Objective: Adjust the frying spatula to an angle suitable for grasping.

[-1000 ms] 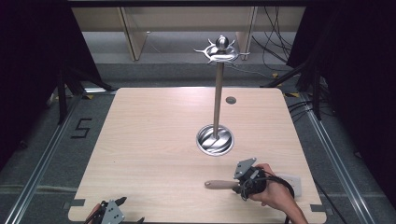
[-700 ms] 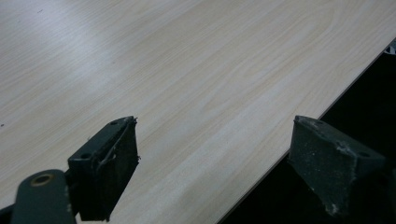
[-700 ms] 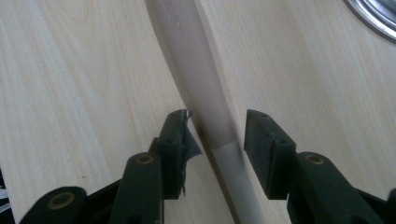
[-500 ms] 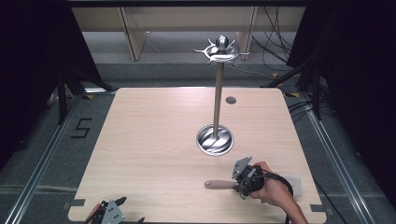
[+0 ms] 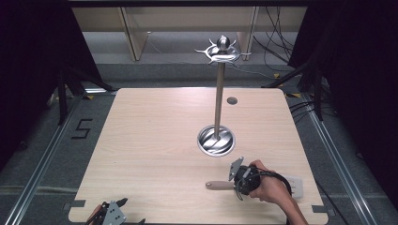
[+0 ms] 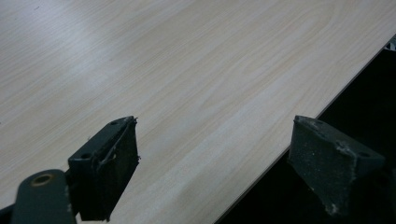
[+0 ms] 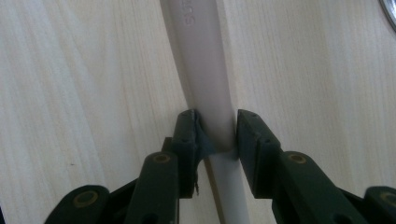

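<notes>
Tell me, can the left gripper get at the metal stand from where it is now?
Probably yes: the left gripper sits open at the near table edge, and bare table lies between it and the metal stand.

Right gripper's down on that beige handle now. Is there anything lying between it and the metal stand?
Nothing visible. The right gripper, whose jaws have just been closing, pinches the beige handle flat on the table. Between it and the metal stand lies bare wood.
</notes>
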